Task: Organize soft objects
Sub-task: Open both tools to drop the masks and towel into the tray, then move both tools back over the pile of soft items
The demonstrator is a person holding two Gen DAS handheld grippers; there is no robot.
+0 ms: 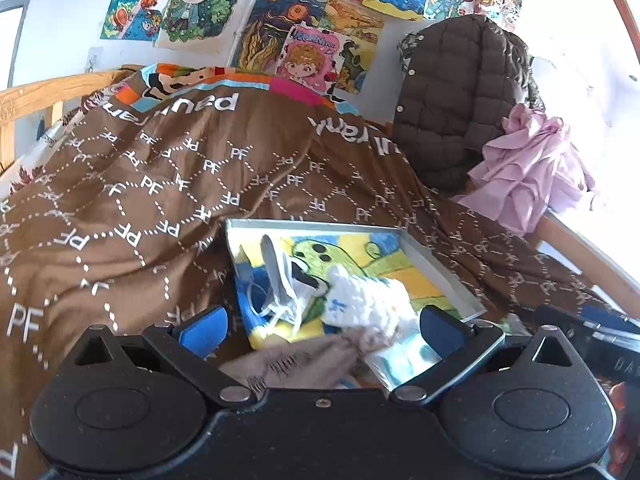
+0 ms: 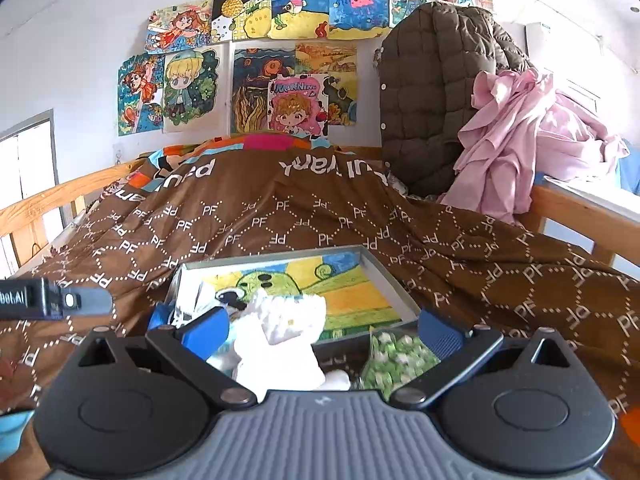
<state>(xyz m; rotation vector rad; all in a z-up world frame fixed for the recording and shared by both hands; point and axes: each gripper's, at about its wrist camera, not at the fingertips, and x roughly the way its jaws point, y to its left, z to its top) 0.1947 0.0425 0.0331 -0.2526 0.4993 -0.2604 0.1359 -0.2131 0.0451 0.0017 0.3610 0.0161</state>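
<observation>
Left gripper (image 1: 322, 330) and right gripper (image 2: 322, 332) both spread wide, nothing held — we see white knit (image 1: 360, 300) and mask (image 1: 280, 280) already in tray (image 1: 440, 264); green-white pouch (image 2: 396, 360) outside it, left to sort.

A brown quilt (image 2: 320, 216) printed with white lettering covers the bed; a wooden bed rail (image 2: 60, 196) borders it. Coloured drawings (image 2: 304, 4) hang on the wall; a quilted dark jacket (image 2: 432, 92) stands beside crumpled pink cloth (image 2: 520, 136).
</observation>
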